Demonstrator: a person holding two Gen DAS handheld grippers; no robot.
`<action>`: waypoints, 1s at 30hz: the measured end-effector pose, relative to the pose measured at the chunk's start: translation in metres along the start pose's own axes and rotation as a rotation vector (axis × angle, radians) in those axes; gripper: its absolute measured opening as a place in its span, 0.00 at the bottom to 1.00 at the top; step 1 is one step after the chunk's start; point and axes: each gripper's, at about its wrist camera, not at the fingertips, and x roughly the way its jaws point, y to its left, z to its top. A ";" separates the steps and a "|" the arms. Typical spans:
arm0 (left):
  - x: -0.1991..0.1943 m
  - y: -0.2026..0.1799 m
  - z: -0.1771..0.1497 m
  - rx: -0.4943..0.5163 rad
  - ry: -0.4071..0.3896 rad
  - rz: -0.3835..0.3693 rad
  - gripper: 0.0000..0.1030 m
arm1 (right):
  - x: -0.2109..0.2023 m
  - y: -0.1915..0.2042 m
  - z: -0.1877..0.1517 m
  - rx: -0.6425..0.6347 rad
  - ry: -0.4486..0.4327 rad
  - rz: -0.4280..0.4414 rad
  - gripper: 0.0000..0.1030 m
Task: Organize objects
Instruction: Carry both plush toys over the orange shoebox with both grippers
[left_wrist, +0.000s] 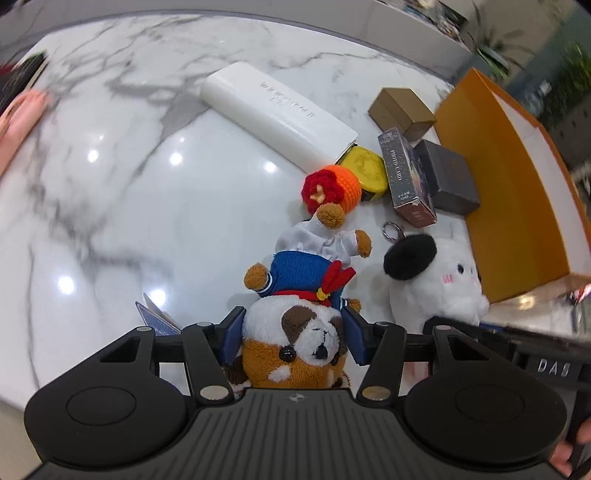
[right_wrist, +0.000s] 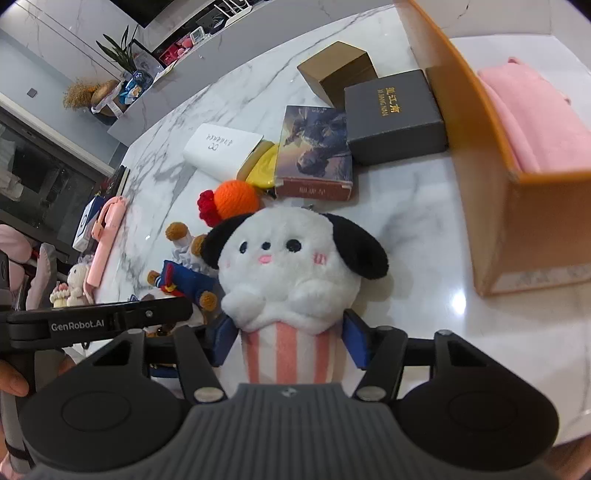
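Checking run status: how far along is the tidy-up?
Done: only a pink cloth lies in the orange box. In hand: left gripper clamps the brown dog toy; right gripper clamps the white dog toy. Left: white case, three small boxes and yarn ball on the table.

We hold both grippers tilted steeply down, close side by side. Our left gripper has its blue pads pressed against something soft on either side. Our right gripper likewise clamps what sits between its blue pads. A fingertip of our left hand shows at the edge of the right wrist view.
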 end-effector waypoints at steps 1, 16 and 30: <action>-0.002 0.000 -0.004 -0.022 -0.014 -0.009 0.61 | -0.003 -0.002 -0.003 0.006 -0.003 0.001 0.58; -0.089 -0.066 -0.013 -0.061 -0.258 -0.186 0.59 | -0.108 -0.008 -0.021 0.015 -0.207 0.086 0.57; -0.072 -0.214 0.053 0.034 -0.277 -0.417 0.59 | -0.237 -0.047 0.052 -0.072 -0.386 -0.036 0.57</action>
